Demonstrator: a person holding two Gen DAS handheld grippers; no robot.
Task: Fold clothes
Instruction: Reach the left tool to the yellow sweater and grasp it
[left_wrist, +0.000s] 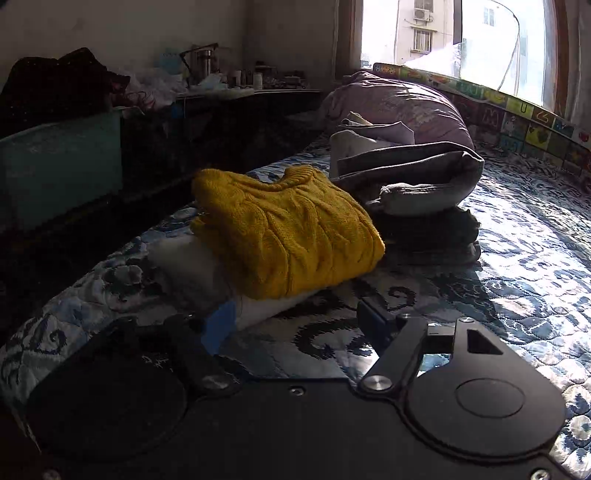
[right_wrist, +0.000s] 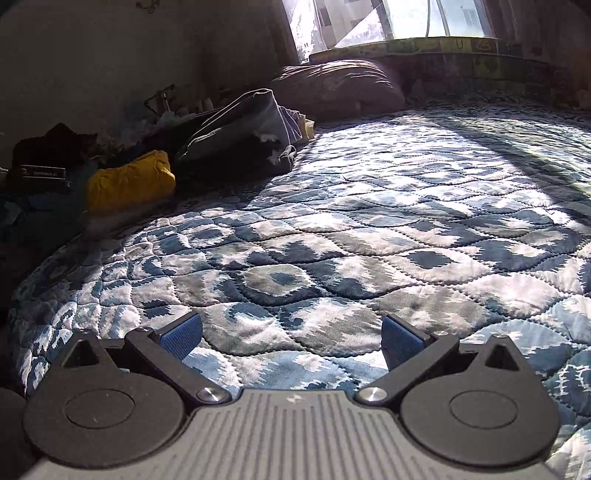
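Mustard-yellow cable-knit sweater (left_wrist: 286, 230) is seen folded into a compact block and laid on top of a folded white garment (left_wrist: 184, 269), near the edge of the blue-and-white quilted bedspread (right_wrist: 351, 229). Just beside the sweater, on its window side, a second stack is made up of a folded grey garment (left_wrist: 417, 177) resting on dark folded clothes (left_wrist: 428, 230). Beyond that stack a mauve pillow (left_wrist: 402, 107) is seen.

The left gripper (left_wrist: 295, 317) is held low, just in front of the sweater pile, its jaws spread wide with nothing between them. The right gripper (right_wrist: 291, 338) is likewise spread wide and empty, pointed over bare bedspread well apart from the sweater.

No unfolded garment is shown on the bedspread in either view. The clothes in sight are therefore judged to be folded and stacked; whether more remains outside the views cannot be told. A teal bin (left_wrist: 62, 166) with dark fabric on it is seen beyond the sweater, off the bed.
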